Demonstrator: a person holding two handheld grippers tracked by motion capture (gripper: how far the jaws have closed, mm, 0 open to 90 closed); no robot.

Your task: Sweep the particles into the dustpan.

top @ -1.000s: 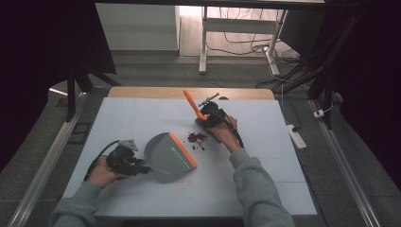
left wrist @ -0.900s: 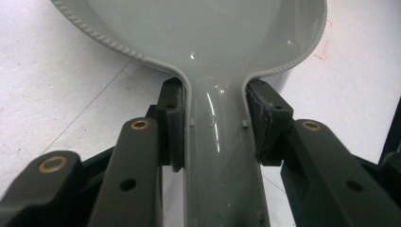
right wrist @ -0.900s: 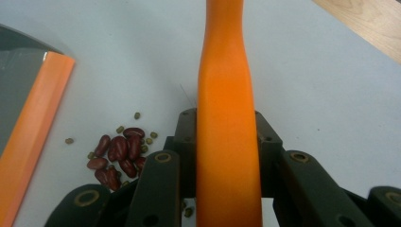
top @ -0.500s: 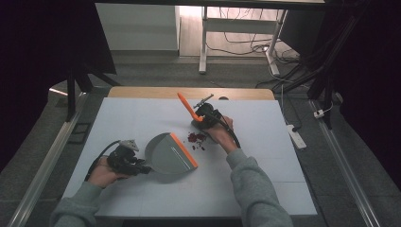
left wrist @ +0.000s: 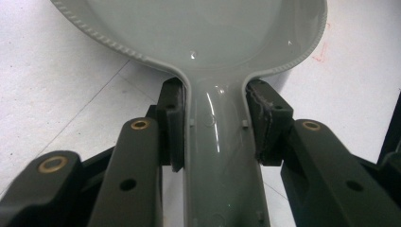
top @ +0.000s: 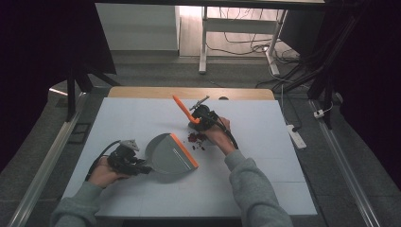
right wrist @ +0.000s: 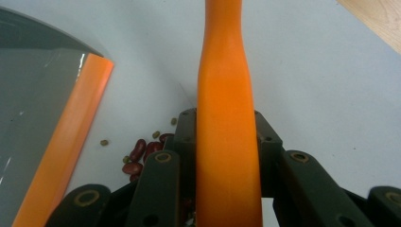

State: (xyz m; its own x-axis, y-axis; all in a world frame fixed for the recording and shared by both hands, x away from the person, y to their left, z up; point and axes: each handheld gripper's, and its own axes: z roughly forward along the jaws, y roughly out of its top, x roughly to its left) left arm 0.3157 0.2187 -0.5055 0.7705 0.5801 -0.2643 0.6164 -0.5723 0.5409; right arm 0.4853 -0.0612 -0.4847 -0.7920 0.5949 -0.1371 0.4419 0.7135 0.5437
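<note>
Beans (right wrist: 142, 156): one cluster; one dustpan (top: 170, 153).

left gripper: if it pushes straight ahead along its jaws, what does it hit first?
The left gripper is shut on the dustpan handle, so the pan leads. Ahead of its orange lip lie the beans, probably met first; the right gripper is just beyond.

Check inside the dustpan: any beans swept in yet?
None visible. The dustpan pan looks bare; the beans lie on the table beyond its orange lip. The right gripper covers some.
</note>
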